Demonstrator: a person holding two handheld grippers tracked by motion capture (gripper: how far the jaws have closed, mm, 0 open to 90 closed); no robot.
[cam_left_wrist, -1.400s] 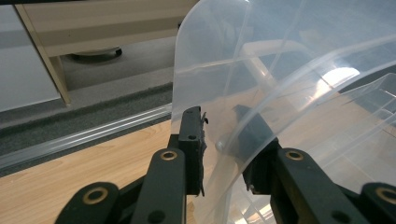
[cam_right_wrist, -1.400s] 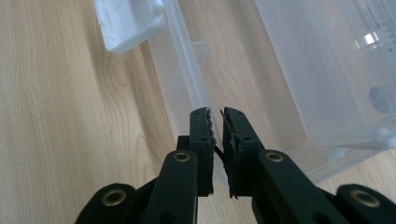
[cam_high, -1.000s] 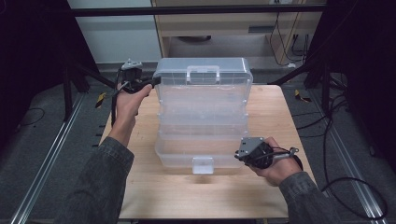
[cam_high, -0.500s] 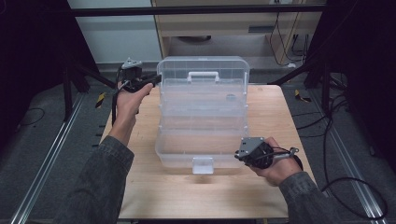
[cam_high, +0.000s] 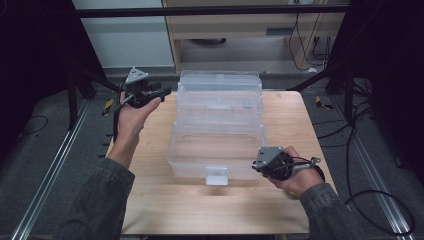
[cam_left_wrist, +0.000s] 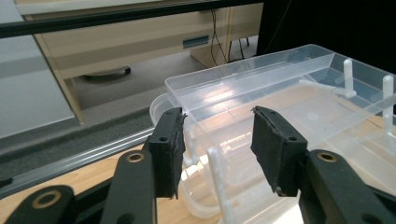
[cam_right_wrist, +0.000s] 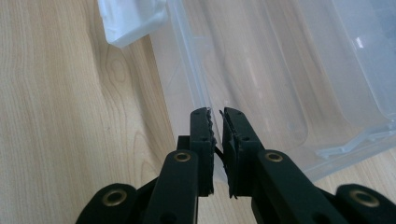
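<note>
High view: clear plastic box (cam_high: 217, 127) at mid tabletop (cam_high: 150, 155), lid (cam_high: 220, 87) swung back flat toward the far edge, white latch tab (cam_high: 216, 175) at the near wall. Pale wood grain on the tabletop, smooth, square-cornered. Left hand-held gripper (cam_high: 162, 92) off the box's far left corner, grey three-cornered plate on top, jaws pointing toward the lid; gap between them too small to judge from above. Right hand-held gripper (cam_high: 256, 167) at the box's near right corner, jaws hidden under its body.

Left gripper view: two black jaws with flat rubbery pads (cam_left_wrist: 169, 148) standing apart, having just been opening, nothing pressed between them. Beyond, the glossy see-through lid with thin upright dividers and pegs, rounded corner nearest; its right end cut off by the frame. Blurred cabinet and floor rail farther back.

Right gripper view: jaws drawn nearly together, ridged pads (cam_right_wrist: 204, 135) clamped on the thin clear rim of the box's front wall. Latch tab cut off at the top left. Box interior hazy through the plastic, ribbing faint and hard to make out.
</note>
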